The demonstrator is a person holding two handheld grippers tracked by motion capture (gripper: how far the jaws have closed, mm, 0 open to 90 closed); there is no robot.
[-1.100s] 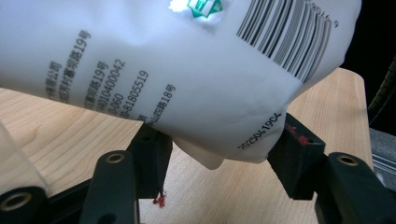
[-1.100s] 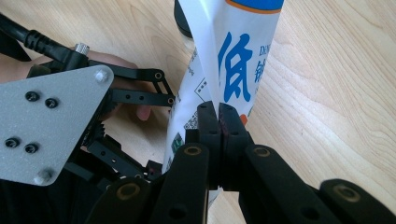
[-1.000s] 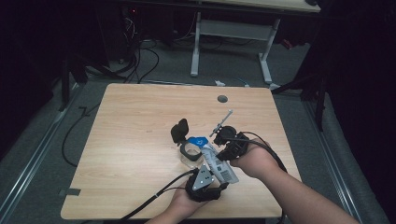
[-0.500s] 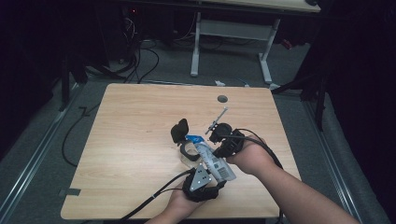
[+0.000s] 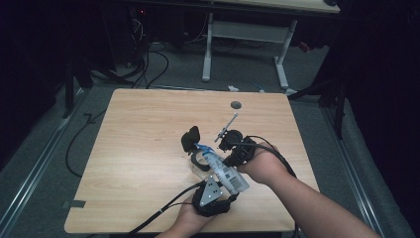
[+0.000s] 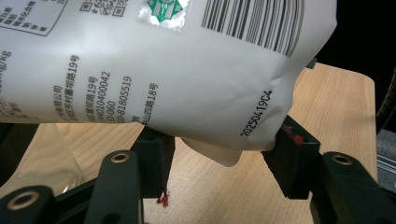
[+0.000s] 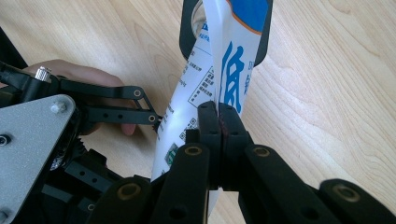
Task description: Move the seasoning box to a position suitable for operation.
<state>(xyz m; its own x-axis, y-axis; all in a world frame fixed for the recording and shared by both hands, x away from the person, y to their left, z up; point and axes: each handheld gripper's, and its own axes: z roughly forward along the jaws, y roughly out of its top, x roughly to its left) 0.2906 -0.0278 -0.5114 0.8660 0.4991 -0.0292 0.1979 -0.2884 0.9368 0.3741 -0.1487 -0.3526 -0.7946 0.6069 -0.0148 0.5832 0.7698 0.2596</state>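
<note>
A white pouch [image 5: 225,171] with a barcode, small print and a blue top is held between both grippers over the wooden table [image 5: 143,148]. My left gripper [image 5: 230,182] grips the pouch's lower corner [image 6: 163,70]; its jaws have just closed a little further, and both pads touch the pouch. My right gripper [image 5: 222,157] is shut on the pouch's thin side seam [image 7: 224,60]; its pads [image 7: 208,123] are pinched together on the seam. The pouch's blue top reaches a clear container [image 5: 198,166] with a black rim [image 7: 187,32] and an open black lid [image 5: 190,139].
A thin metal rod [image 5: 226,128] sticks up beside the right gripper. The table has a round hole [image 5: 236,105] near its far edge. Cables trail from both grippers over the near edge. Another table's white legs [image 5: 208,49] stand beyond, with cables on the floor.
</note>
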